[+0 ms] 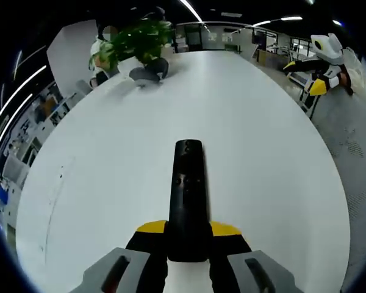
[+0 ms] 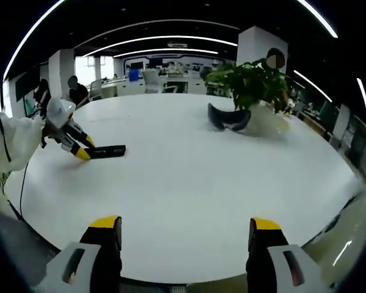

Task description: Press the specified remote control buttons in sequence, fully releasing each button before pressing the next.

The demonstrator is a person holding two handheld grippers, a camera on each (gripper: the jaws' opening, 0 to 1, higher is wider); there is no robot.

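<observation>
A black remote control (image 1: 186,192) lies lengthwise between my left gripper's (image 1: 188,232) yellow-tipped jaws, which are shut on its near end, its far end reaching out over the white table (image 1: 250,140). In the right gripper view the same remote (image 2: 107,151) sticks out of the left gripper (image 2: 79,149) at the table's left side, low over the top. My right gripper (image 2: 186,235) stands wide open over the near table edge, with nothing between its fingers. It also appears at the far right of the left gripper view as a white and yellow right gripper (image 1: 322,67).
A potted green plant (image 2: 250,79) and a black curved headset (image 2: 229,117) sit at the far side of the table (image 2: 189,183). A white sleeve (image 2: 9,143) holds the left gripper. Seated people and office desks lie beyond.
</observation>
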